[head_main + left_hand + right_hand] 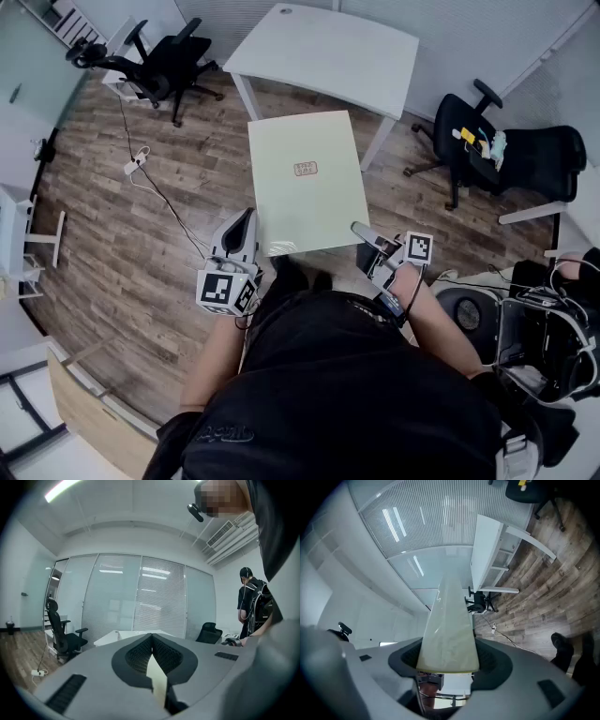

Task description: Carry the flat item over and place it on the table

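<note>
I hold a flat pale green board (305, 187) level above the wooden floor, a small label at its middle. My left gripper (246, 225) is shut on its near left corner; in the left gripper view the board (157, 679) shows edge-on, pinched between the pads of the gripper (151, 641). My right gripper (364, 232) is clamped on the near right corner, and in the right gripper view the board (447, 634) runs away from the gripper (447, 660) with both pads against it. The white table (328, 47) stands just beyond the board's far edge.
Black office chairs stand at the far left (164, 61) and at the right (506, 150). A cable with a power strip (138, 161) lies on the floor to the left. Equipment (539, 328) sits at my right. Another person (253, 602) stands by the glass wall.
</note>
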